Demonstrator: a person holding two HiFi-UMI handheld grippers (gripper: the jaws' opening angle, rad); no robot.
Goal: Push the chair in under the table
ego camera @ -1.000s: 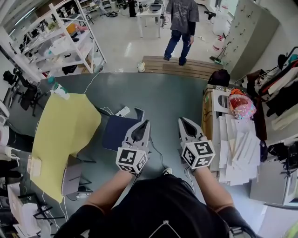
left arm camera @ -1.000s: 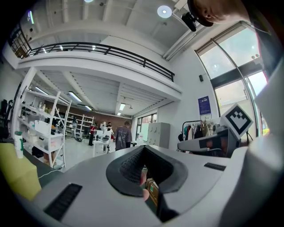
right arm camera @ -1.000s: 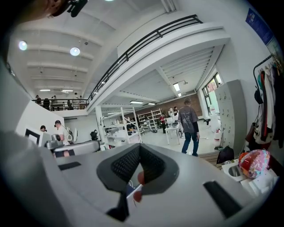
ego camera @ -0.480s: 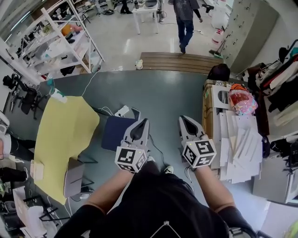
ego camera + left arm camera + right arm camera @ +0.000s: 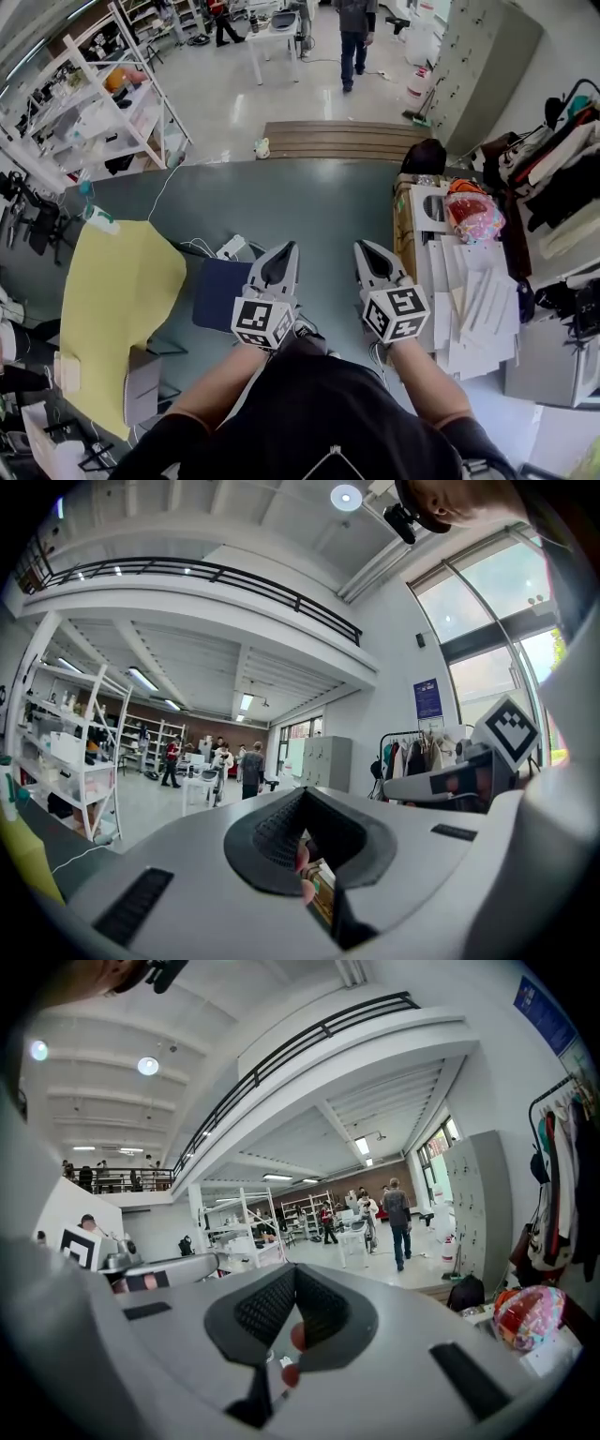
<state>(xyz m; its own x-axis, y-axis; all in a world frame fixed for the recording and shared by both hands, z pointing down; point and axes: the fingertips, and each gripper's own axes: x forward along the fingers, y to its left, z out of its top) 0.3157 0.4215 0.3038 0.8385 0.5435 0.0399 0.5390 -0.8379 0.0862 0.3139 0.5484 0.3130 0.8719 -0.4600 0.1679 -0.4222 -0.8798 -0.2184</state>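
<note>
Chair seat (image 5: 217,292) and yellow-covered table (image 5: 117,281) had slid leftward and lower in the head view since a second before. The person (image 5: 354,33) at the far end had walked further off. Both hands kept the same spot in frame.

Left gripper (image 5: 284,251): claw pinched together, nothing in it. Right gripper (image 5: 364,249): the same, closed and empty. They were held side by side, close to the body.

The blue seat stood just right of the table's right edge, fully out from under the cloth. Its right side and back were hidden behind the left gripper, so contact could not be told. Neither gripper view showed the chair.

A grey object (image 5: 141,384) under the cloth's near corner was hard to make out. The table's near end was cut off at the frame's left.
</note>
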